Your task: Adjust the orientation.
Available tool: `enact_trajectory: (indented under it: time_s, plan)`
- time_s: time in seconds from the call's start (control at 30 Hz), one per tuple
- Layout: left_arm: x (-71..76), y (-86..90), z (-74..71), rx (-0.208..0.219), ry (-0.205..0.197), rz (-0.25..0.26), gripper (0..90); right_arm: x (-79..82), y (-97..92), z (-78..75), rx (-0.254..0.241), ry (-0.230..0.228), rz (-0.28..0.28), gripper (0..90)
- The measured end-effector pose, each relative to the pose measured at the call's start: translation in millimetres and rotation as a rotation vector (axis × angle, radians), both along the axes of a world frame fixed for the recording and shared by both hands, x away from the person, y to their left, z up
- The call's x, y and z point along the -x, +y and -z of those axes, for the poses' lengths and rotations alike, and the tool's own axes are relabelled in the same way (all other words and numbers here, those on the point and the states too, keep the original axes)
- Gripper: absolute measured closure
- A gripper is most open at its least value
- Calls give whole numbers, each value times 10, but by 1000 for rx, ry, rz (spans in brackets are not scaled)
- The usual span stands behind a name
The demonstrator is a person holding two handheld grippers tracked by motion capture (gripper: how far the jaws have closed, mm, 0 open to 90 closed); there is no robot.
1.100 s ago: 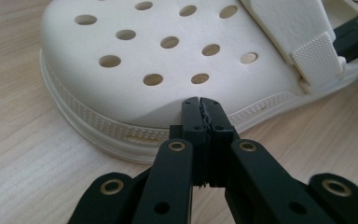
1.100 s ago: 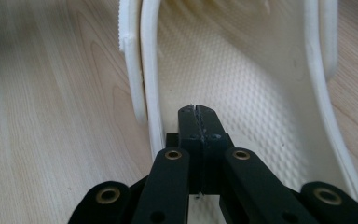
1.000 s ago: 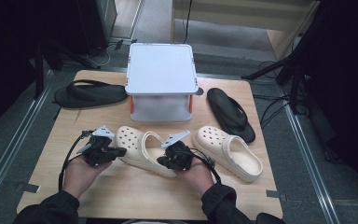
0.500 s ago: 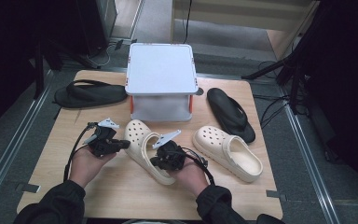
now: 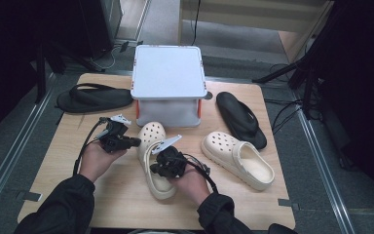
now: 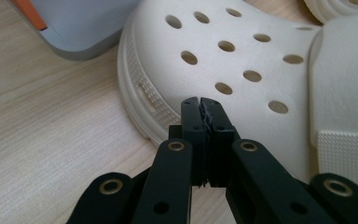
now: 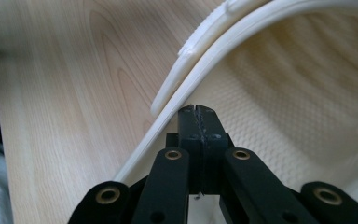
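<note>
Both my grippers are on the near cream foam clog with round vent holes (image 5: 152, 158), which lies lower centre in the high view, toe up toward the grey lidded plastic box with orange clips (image 5: 168, 83), heel toward the bottom edge.

My left gripper (image 5: 135, 142) sits left of centre in the high view, tips at the clog's toe. In the left gripper view (image 6: 200, 103) my jaws are fully closed, pads pressed together with nothing between them; the tips sit at the perforated toe (image 6: 242, 60) by its ribbed side edge. Touching or just above it, I can't tell. A corner of the box (image 6: 81, 28) is at the upper left of that view.

My right gripper (image 5: 157, 168) is just below centre in the high view, over the clog's opening. In the right gripper view (image 7: 196, 112) my jaws are also fully closed and empty, tips at the clog's rim where the heel strap (image 7: 200, 46) runs along it, the textured footbed (image 7: 298, 93) at the right. Contact with the rim looks likely but isn't certain.

On the light wooden table (image 5: 102, 195): second cream clog (image 5: 238, 158) at the right, one black flip-flop (image 5: 241, 119) above it, another black flip-flop (image 5: 95, 98) at the upper left.
</note>
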State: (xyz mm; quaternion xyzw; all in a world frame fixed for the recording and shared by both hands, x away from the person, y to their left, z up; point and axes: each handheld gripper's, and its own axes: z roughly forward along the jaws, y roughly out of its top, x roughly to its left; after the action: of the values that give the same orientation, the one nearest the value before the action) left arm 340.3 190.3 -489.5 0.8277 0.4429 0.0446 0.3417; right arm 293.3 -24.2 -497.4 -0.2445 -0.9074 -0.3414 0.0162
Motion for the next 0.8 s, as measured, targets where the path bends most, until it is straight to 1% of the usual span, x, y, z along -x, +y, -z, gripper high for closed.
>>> enact_trajectory:
  time_s: [0.1,0.2,0.23,0.3,0.33,0.43,0.47,0.53,0.57,0.63,0.67,0.77,0.8]
  plan:
    - [-29,-12,-3,-2,-4,-5,894,17,46,-6,-1,-2,1,900]
    - [-36,-27,9,9,-8,-8,895,21,60,-2,0,-5,0,900]
    - [-40,-28,9,10,-8,-4,894,16,55,2,-4,6,6,900]
    - [-51,-31,13,16,-6,1,894,10,50,7,-9,9,9,900]
    - [-59,-41,25,27,-6,-2,894,7,45,10,-18,16,14,900]
    - [-60,-45,28,33,-9,-3,889,11,41,7,-21,14,19,900]
    - [-58,-37,22,28,-11,3,881,11,34,5,-21,14,18,900]
    - [-50,-30,24,21,-18,6,850,17,4,-4,-25,11,23,890]
    - [-49,-26,30,28,-15,6,843,27,-48,-21,-34,4,24,892]
    - [-50,-22,24,36,-9,9,840,32,-72,-34,-37,3,26,892]
    - [-49,-21,19,38,-11,13,828,43,-125,-70,-48,1,29,890]
    - [-30,-25,-10,56,-6,17,802,59,-173,-107,-58,1,33,877]
    - [-21,-27,-19,55,-11,18,792,67,-215,-131,-65,-10,31,870]
